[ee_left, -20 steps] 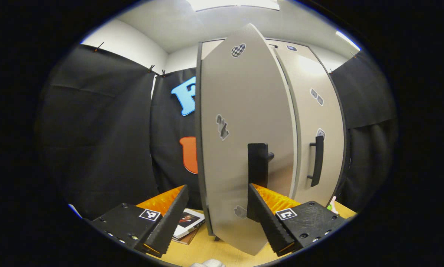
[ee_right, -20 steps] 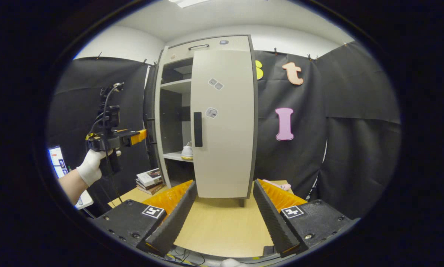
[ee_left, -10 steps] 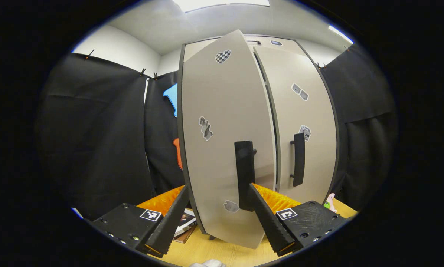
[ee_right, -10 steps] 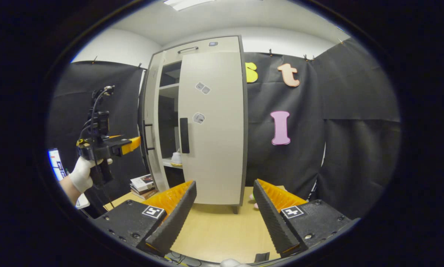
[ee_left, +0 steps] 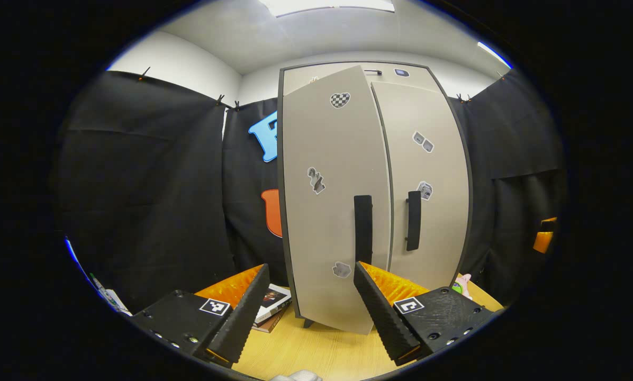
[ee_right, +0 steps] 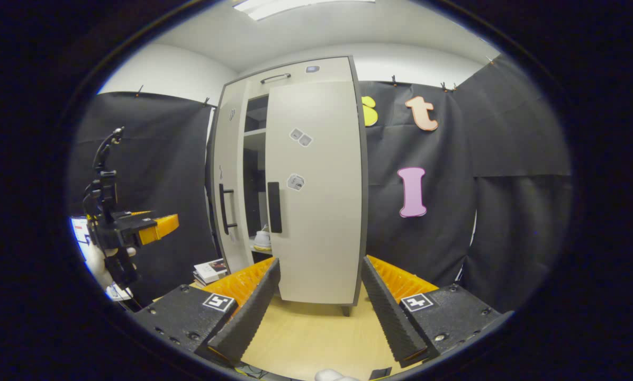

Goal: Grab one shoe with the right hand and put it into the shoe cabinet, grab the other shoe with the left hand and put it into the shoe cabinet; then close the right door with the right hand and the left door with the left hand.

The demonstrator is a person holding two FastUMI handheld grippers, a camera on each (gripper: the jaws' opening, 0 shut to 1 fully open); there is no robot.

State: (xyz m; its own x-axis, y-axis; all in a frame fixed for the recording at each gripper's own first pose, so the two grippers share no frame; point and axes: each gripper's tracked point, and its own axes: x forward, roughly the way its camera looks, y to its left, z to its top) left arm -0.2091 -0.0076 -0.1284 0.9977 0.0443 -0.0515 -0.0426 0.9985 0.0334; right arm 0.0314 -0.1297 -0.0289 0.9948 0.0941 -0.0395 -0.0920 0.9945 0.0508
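While our left gripper (ee_left: pixel 311 301) hangs with jaws spread at the frame's bottom, the left door (ee_left: pixel 332 211) stands slightly ajar at centre beside the shut right door (ee_left: pixel 427 185). Our right gripper (ee_right: pixel 319 304) is spread too; a shoe (ee_right: pixel 262 241) shows through the cabinet's (ee_right: pixel 290 71) gap, left of centre.

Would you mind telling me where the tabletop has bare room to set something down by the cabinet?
The tabletop is bare in front of the right door, between the right gripper fingers. Left of the cabinet, the stacked books crowd the corner; a small toy sits at the right side.
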